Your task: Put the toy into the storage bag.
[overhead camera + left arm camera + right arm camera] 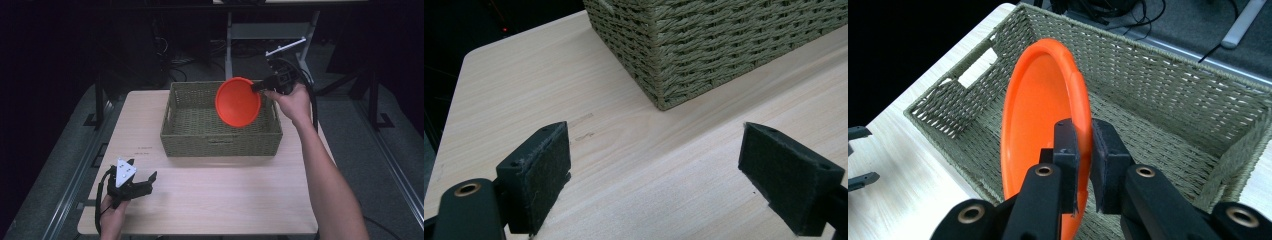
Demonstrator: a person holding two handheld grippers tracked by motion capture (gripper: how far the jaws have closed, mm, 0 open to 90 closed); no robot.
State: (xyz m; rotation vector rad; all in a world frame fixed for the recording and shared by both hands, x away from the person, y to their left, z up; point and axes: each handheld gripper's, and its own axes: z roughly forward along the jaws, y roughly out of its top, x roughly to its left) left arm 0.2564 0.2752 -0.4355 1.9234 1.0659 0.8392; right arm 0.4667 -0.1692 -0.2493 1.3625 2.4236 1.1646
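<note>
Two grippers work here: the left gripper [145, 182] rests released on the table [225, 200] near its front-left corner, jaws wide apart with nothing between them, while the right gripper [1083, 150] clenches the rim of one orange plate [238, 102]. One woven basket [220, 142] stands mid-table; the plate hangs on edge over its right half. Its lower edge is cut off in the right gripper view.

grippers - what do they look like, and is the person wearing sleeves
Both are black two-jaw tools. The left gripper carries a grey three-cornered plate on top and a black cable looping by the hand. Its pads are dark, flat, felt-like blocks on black arms with brass-coloured rivets. The right gripper has the same blocky pads and rivets, and a thick black cable trails from it. No sleeves show; the forearms are bare.
</note>
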